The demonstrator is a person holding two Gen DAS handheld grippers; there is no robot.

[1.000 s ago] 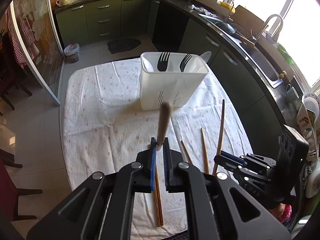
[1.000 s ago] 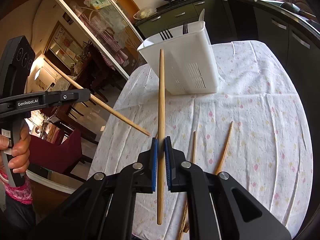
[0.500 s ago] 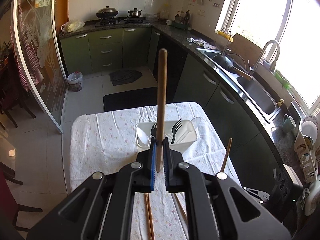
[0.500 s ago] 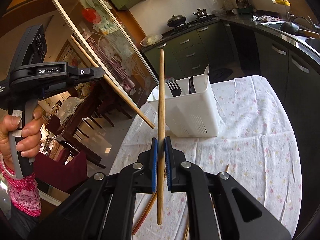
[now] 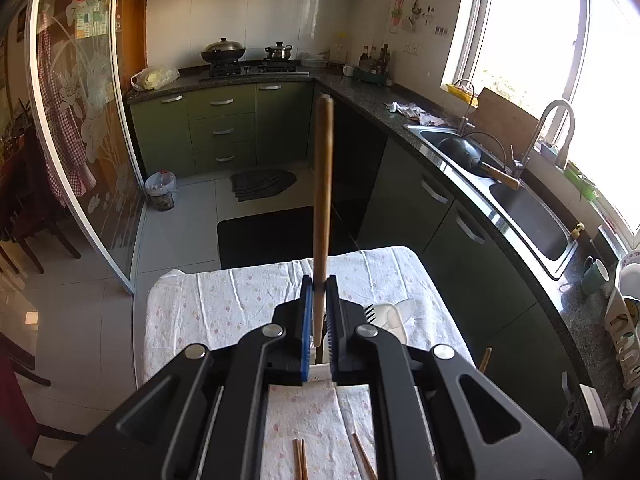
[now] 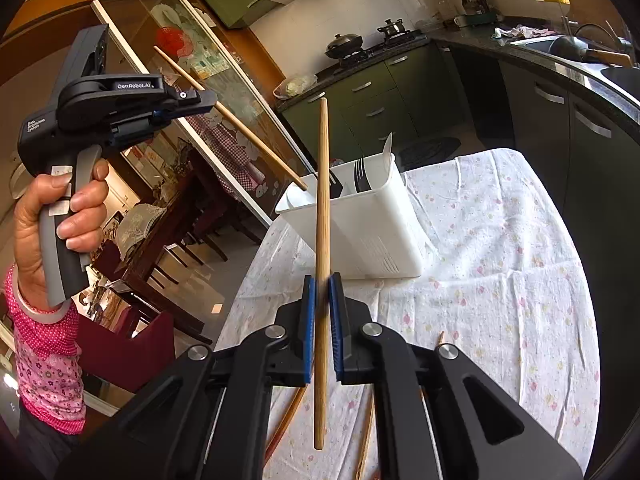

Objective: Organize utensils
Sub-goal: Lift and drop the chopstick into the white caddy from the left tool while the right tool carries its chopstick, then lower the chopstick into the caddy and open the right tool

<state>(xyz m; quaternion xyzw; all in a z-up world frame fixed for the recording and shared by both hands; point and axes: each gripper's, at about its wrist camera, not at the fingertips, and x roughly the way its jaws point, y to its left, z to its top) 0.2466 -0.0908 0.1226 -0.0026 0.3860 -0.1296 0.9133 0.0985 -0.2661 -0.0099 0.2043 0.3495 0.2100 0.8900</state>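
Left gripper point(image 6: 200, 100) raised at left, clamped on one chopstick point(image 6: 232, 118) slanting into the white holder point(image 6: 372, 236); right gripper point(image 6: 322, 312) nearer, clamped on one upright chopstick point(image 6: 321, 240); two forks point(image 6: 360, 174) in holder.

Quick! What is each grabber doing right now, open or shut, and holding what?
Left gripper: shut on a chopstick.
Right gripper: shut on another chopstick.

Home kitchen: green cabinets point(image 5: 222, 126), gas stove point(image 5: 256, 69) (wok on top), sink point(image 5: 532, 216).
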